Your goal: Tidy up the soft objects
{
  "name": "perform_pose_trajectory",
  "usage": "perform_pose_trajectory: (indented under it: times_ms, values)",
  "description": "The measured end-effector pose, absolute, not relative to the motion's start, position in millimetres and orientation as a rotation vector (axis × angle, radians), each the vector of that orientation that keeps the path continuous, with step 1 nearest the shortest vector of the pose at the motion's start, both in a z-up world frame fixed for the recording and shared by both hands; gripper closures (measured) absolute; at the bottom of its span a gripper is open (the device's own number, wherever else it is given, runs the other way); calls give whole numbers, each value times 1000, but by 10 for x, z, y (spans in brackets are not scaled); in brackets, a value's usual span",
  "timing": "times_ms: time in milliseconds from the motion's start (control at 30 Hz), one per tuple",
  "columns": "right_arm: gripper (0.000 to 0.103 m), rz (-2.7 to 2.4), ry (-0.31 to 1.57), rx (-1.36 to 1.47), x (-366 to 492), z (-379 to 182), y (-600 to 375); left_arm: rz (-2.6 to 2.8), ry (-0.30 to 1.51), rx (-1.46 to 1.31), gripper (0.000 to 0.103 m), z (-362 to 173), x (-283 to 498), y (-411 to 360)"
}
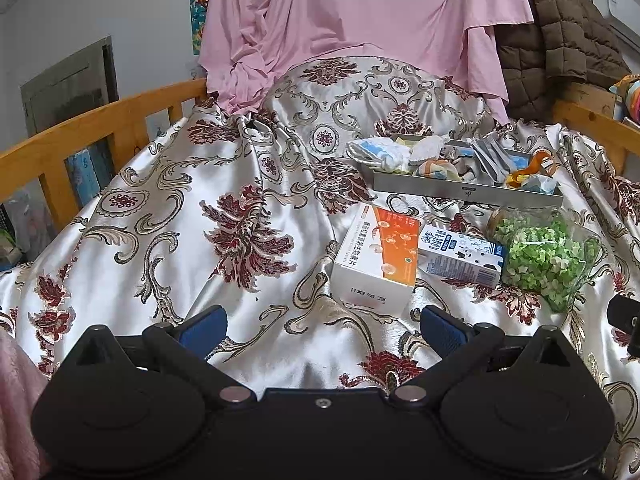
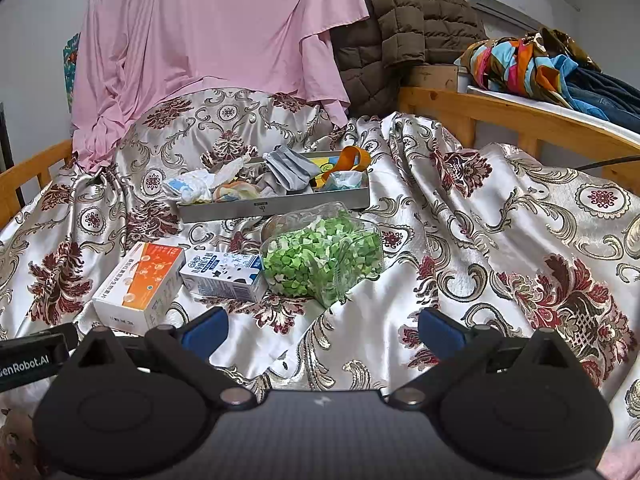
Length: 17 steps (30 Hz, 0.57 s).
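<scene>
Soft cloths (image 2: 224,184) lie heaped in one grey tray (image 2: 276,204) on the bed's patterned satin cover (image 2: 480,240), too tangled for me to count. Before it sit two cartons, an orange-white box (image 2: 138,280) and a milk carton (image 2: 224,274), plus one bag of green bits (image 2: 320,260). My left hand-held gripper (image 1: 322,330) and right hand-held gripper (image 2: 322,330) both gape apart, empty.
</scene>
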State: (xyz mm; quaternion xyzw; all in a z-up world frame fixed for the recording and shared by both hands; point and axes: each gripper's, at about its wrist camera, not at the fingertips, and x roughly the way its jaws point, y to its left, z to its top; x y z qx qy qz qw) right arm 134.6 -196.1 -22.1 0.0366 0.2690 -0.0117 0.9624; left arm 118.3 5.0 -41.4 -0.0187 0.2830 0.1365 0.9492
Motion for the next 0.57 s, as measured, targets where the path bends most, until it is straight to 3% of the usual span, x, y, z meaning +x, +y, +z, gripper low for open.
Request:
perform_pose_trajectory:
  times_ms: [567]
  values:
    - [0, -24, 545, 73, 1343, -224, -1954, 268, 567, -27, 1, -406, 1173, 79]
